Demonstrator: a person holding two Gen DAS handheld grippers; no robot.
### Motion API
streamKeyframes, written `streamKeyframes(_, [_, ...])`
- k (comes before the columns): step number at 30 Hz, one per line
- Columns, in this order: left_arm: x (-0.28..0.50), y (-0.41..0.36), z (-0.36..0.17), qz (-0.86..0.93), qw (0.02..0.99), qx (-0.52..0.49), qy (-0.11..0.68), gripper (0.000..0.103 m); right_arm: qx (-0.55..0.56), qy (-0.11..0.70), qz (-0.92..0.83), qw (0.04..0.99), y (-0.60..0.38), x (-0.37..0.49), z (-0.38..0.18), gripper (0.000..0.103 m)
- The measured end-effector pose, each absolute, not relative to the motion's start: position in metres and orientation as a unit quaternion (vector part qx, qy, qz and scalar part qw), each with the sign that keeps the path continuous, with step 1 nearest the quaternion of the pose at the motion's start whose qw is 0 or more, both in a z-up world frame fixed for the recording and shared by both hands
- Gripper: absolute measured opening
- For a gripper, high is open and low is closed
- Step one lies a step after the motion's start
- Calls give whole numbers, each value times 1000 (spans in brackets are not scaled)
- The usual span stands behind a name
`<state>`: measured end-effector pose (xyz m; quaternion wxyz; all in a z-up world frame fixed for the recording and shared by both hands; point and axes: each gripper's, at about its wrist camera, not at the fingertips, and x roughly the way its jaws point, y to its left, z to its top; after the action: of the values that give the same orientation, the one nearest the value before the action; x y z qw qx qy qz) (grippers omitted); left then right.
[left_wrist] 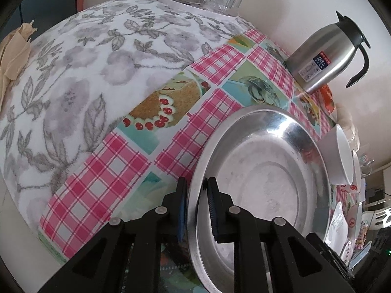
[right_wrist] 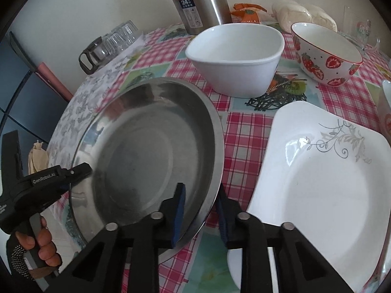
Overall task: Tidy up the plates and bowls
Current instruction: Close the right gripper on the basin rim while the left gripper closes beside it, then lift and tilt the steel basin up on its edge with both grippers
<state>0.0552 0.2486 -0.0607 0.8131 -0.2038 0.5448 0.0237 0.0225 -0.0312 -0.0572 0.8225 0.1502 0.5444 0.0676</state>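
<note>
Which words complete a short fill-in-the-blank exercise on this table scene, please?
1. Both grippers, the left gripper and the right gripper, clamp the rim of the ____ plate.
2. The round bowl is printed with ____.
3. The plain white bowl stands in front of the steel ____.
4. The square white plate lies to the metal plate's ____.

Missing words: metal; strawberries; flask; right

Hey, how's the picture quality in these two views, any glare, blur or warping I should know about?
Left wrist view: strong fisheye bending, so the table edge bulges like a dome; bright glare on the steel plate rim. Right wrist view: the same plate looks darker, its near rim slightly soft; window glints on the white square plate; dark vignette in the corners of both views.
</note>
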Motion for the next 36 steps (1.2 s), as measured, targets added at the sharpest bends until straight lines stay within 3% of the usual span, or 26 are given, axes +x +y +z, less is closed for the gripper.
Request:
streamKeyframes(21, [29,218,-5,41,843,-119,524,17,127,479,102,863,-47,0,-2,18])
streamKeyframes(36, [23,115,66,-1,873,-60,484,18,163,393,40,904,-137,-33,43,20])
